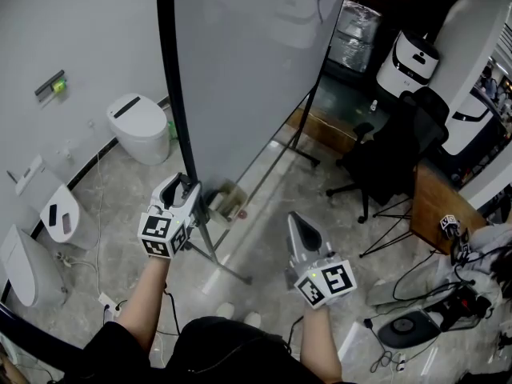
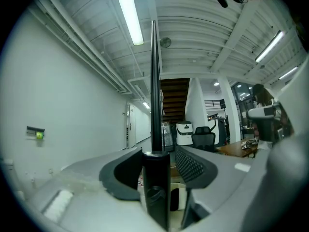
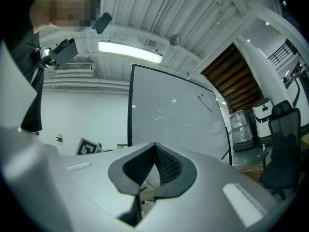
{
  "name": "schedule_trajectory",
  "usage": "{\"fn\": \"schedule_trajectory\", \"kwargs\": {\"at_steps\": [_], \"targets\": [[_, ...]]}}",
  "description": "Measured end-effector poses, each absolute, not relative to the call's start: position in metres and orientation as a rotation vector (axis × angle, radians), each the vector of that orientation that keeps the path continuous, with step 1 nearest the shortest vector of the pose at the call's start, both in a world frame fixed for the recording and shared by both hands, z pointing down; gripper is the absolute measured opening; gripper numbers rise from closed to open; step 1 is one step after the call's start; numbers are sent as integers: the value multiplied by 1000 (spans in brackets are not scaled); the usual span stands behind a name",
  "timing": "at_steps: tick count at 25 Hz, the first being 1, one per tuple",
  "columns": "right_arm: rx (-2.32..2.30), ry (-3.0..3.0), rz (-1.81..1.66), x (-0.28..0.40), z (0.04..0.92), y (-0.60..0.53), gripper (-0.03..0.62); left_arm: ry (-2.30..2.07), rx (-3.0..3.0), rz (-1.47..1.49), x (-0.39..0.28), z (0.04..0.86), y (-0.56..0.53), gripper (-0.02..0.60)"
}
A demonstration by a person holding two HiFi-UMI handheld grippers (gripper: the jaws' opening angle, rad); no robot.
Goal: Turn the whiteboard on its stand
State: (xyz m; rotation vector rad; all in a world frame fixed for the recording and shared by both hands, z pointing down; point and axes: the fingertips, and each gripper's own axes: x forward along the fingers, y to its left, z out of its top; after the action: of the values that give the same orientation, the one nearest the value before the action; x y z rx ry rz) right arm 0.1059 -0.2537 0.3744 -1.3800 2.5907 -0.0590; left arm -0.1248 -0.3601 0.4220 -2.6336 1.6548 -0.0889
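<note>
The whiteboard [image 1: 248, 62] stands tall on its wheeled stand [image 1: 228, 266], its black side frame [image 1: 172, 78] running down to my left gripper [image 1: 186, 184]. In the left gripper view that frame [image 2: 154, 81] rises edge-on between the jaws of the left gripper [image 2: 157, 158]; the left pad lies against it and a narrow gap shows at the right pad, so the jaws are open around it. My right gripper [image 1: 298, 218] hovers lower right of the board, apart from it, shut on nothing. The right gripper view shows the board's face [image 3: 178, 115] beyond the right gripper [image 3: 155, 146].
Toilets [image 1: 138, 126] stand along the left wall. A small box [image 1: 228, 201] sits under the board. A black office chair [image 1: 384, 162], a wooden table [image 1: 440, 206] and floor cables [image 1: 416, 318] are at the right. A white robot [image 1: 408, 58] stands behind.
</note>
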Motion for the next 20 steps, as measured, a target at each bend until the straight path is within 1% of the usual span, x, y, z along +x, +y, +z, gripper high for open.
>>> {"fn": "schedule_trajectory", "kwargs": {"at_steps": [6,10,16,18,20], "targets": [[-1403,2576,-57,114,377,-247,9,1679,-2594,-81,-130,415,-355,230],[-1418,2558,-41,123,372,-242,9,1671,-2562,-28,-128,395,-347,223],[-1479,2527,-7,142,367,-229,9,1558,-2506,1,-96,355,-326,125],[-1516,2510,2,152,367,-225,9,1504,-2520,19,-80,347,-321,103],[-1556,2491,11,161,366,-221,9,1449,-2553,44,-63,343,-318,97]]}}
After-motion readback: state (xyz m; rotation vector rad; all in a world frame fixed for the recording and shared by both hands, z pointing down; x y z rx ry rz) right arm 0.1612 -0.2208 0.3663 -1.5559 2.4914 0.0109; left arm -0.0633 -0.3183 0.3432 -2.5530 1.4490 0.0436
